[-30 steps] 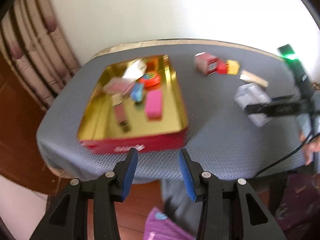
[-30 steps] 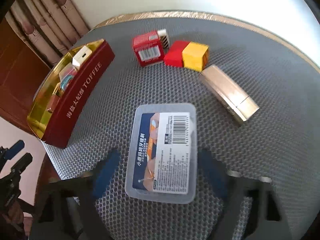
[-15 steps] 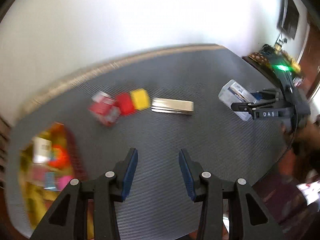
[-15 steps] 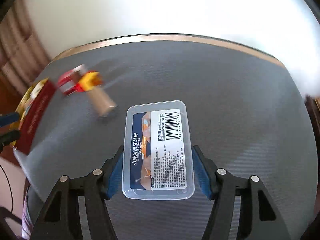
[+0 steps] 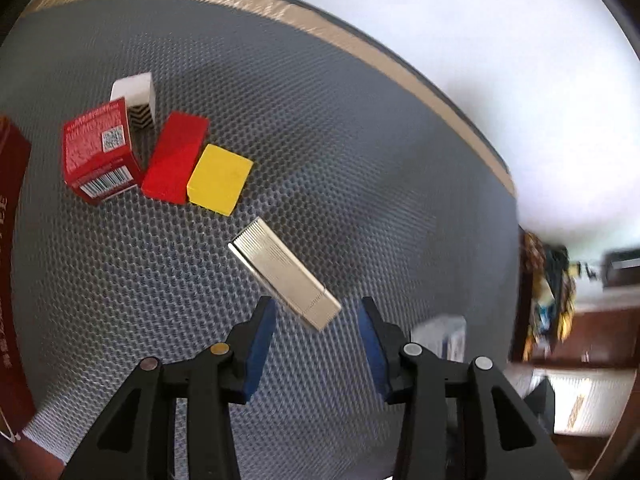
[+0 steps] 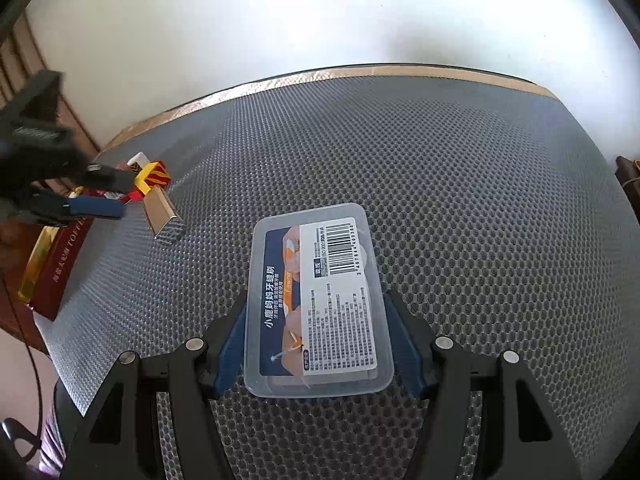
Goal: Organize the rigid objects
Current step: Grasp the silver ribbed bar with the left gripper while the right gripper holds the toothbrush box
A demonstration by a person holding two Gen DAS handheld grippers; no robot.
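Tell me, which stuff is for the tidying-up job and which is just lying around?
For the job: clear plastic box, gripped by the right gripper; silver bar; yellow block; red block; red carton; small white box; toffee tin; left gripper, open.

Just lying about: grey mat; shelf clutter; black cable.

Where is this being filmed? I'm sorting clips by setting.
Probably a room in a home, not a lab: a table under a grey honeycomb mat against a plain white wall, a curtain at the left edge, and a toffee tin on it.
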